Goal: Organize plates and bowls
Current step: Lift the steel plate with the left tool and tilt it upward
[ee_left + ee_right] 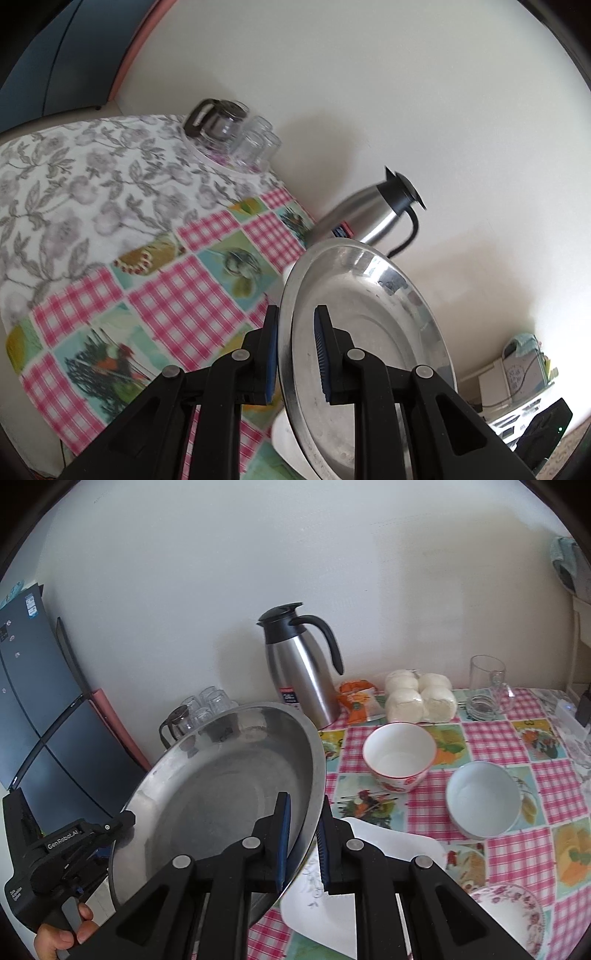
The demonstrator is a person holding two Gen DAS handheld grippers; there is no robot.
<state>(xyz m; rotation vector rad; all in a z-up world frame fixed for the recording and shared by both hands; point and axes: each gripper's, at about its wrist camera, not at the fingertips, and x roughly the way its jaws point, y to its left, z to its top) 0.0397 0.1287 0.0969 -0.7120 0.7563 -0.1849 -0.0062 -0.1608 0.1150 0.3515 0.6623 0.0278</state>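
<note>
Both grippers grip 1 steel plate (221,794) tilted above the counter (517,834): left gripper (295,354) jaws clamped on its left rim, right gripper (304,845) jaws clamped on its right rim. 2 bowls (400,755) stand beside a white square plate (388,853) below.

Metal plate (221,797) tilted above surface (480,746), left gripper (125,818) on its left rim, right gripper (304,843) on right rim. Square plate (369,882) beneath. Thermos (299,664) behind, against wall. Two bowls (400,755) right of metal plate; buns (419,696) behind bowls.
</note>
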